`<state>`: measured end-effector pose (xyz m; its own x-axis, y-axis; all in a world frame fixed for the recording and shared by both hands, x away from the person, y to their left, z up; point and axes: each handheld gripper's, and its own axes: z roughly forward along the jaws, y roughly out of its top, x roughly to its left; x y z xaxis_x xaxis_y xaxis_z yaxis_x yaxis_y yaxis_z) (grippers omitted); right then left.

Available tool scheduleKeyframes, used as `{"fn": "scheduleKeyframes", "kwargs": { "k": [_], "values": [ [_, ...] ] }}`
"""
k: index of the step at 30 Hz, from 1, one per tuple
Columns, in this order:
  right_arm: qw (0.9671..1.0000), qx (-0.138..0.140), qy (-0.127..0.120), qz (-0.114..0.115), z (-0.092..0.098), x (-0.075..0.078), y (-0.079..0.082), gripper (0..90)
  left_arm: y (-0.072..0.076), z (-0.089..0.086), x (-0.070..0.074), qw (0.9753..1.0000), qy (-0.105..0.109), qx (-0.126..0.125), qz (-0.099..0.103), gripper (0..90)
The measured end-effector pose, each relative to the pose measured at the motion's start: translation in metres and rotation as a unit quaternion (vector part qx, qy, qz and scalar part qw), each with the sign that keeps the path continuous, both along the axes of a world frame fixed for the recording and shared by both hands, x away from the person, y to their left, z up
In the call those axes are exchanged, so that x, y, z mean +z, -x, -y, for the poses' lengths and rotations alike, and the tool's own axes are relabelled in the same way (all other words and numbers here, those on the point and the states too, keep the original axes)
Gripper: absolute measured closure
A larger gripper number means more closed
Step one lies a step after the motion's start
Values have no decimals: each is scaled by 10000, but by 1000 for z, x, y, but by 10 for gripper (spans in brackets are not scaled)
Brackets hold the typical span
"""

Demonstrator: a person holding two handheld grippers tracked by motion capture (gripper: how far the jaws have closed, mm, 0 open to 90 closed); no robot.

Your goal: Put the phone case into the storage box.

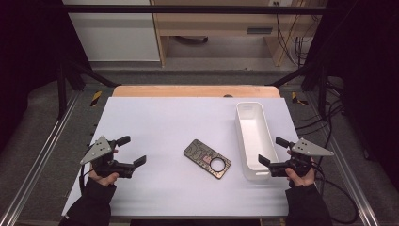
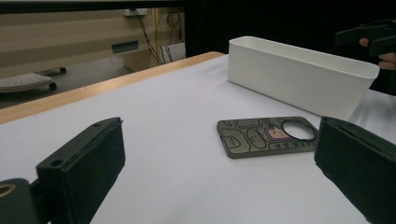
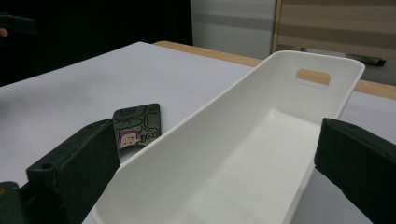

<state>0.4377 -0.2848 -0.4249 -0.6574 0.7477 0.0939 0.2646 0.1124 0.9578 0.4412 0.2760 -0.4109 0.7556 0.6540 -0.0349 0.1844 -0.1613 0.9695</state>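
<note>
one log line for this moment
left gripper: open, empty | right gripper: open, empty | phone case: flat on table | white bin: empty

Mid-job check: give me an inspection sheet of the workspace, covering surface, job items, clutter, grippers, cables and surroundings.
Surface: white table top, wooden strip at far edge.
Job's things: phone case lies flat mid-table, apart from the bin; white bin to its right, empty inside.
Clutter: nothing seen.
Grippers: left gripper open, over the table's left part, holding nothing; right gripper open, jaws at the bin's near end, holding nothing.
Cables: bundle on the floor at right.
Surroundings: black frame, wooden furniture behind.
</note>
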Motion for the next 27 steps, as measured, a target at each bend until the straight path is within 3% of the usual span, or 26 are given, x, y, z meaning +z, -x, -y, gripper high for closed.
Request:
{"fn": "scheduleKeyframes", "kwargs": {
  "k": [14, 27],
  "values": [
    [10000, -12, -11, 3, 1, 1, 0, 2, -2, 8, 5, 9999, -52, 44, -94, 16],
    [10000, -19, 13, 18, 0, 1, 0, 2, -4, 25, 12, 9998, -138, -65, -148, 18]
  ]
}}
